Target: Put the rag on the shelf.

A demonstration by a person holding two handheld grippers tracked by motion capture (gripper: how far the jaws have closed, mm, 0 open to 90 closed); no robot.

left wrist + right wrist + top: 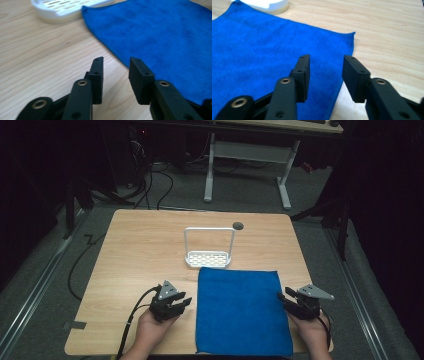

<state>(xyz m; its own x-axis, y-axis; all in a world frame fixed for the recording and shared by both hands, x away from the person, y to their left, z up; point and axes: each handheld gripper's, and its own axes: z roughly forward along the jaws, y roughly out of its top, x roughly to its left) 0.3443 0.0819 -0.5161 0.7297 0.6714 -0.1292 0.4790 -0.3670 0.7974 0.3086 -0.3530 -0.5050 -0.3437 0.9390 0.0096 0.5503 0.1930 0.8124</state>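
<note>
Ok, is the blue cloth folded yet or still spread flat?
Spread flat. The blue cloth lies as one smooth rectangle on the table, with no crease or doubled edge visible, in front of the white rack.

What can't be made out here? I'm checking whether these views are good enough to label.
- Blue cloth: near edge cut off by the high view's bottom border.
- White rack: its top is cropped in the left gripper view; in the right gripper view just a corner shows.
- Dark spot on the table: too small to identify.
- Room beyond the table: too dark.
</note>
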